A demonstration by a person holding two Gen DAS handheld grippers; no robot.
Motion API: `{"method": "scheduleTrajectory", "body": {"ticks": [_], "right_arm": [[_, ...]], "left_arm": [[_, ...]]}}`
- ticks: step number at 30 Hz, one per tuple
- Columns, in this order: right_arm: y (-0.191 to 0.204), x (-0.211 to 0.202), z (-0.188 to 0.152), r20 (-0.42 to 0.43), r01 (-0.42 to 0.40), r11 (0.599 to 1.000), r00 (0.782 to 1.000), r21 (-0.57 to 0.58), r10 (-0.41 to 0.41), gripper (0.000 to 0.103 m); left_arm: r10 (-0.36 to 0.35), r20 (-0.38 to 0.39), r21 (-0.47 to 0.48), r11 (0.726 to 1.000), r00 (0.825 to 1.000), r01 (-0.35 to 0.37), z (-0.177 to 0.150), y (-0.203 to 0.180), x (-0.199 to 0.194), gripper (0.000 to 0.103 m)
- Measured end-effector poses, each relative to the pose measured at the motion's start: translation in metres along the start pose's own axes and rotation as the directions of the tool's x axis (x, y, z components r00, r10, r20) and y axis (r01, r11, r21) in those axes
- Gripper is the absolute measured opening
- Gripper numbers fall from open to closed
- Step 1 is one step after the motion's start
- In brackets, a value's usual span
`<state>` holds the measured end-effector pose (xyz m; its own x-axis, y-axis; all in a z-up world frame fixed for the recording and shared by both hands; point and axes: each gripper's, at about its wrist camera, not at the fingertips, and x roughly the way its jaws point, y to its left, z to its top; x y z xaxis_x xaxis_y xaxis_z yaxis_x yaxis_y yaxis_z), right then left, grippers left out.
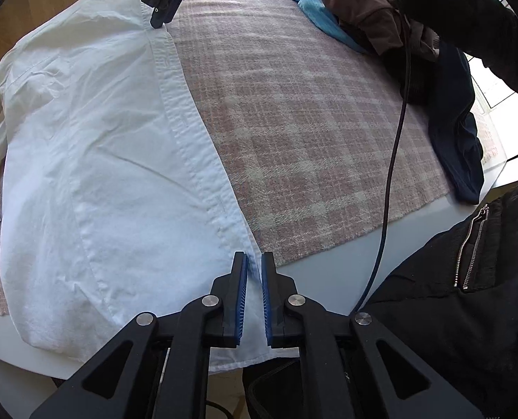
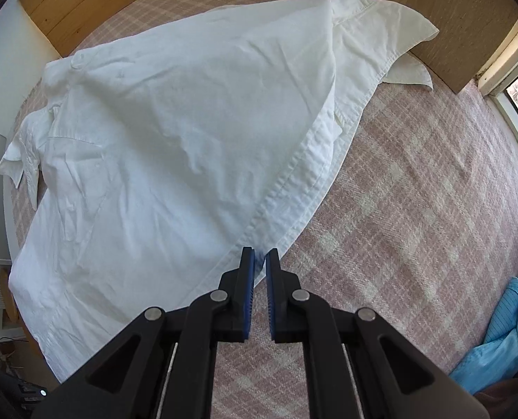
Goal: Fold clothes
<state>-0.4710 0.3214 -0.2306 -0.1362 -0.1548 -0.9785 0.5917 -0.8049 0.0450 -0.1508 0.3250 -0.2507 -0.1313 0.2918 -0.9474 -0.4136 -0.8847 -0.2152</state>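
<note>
White crumpled cotton shirt [image 1: 95,146] covers a pink plaid woven blanket [image 1: 311,132]; left gripper [image 1: 254,262] and right gripper [image 2: 260,256] jaws each pinch its stitched placket edge.

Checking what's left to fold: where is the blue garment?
Left wrist view: the blue garment lies top right on the plaid blanket, beside brown clothing, across from the white shirt.
</note>
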Motion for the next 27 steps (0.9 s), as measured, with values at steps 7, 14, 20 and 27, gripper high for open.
{"method": "scheduleTrajectory", "body": {"ticks": [7, 14, 20, 27], "right_arm": [[-0.005, -0.004, -0.014, -0.026, 0.095, 0.995, 0.995, -0.013, -0.095, 0.034], [0.067, -0.062, 0.002, 0.02, 0.008, 0.998, 1.0, -0.058, -0.006, 0.049], [0.164, -0.035, 0.058, -0.054, 0.038, 0.993, 0.998, -0.108, -0.044, 0.049], [0.234, 0.025, 0.11, -0.207, 0.237, 0.963, 0.943, -0.13, -0.26, 0.049]], "left_arm": [[0.109, 0.039, -0.043, 0.993, 0.993, -0.107, -0.046, 0.071, -0.047, 0.021], [0.239, 0.066, -0.088, 0.969, 0.969, -0.233, -0.095, 0.154, -0.093, 0.02], [0.152, 0.092, 0.037, 0.987, 0.984, -0.156, -0.096, 0.175, -0.082, 0.02], [0.045, 0.109, 0.185, 0.981, 0.993, -0.064, -0.097, 0.2, -0.069, 0.02]]}}
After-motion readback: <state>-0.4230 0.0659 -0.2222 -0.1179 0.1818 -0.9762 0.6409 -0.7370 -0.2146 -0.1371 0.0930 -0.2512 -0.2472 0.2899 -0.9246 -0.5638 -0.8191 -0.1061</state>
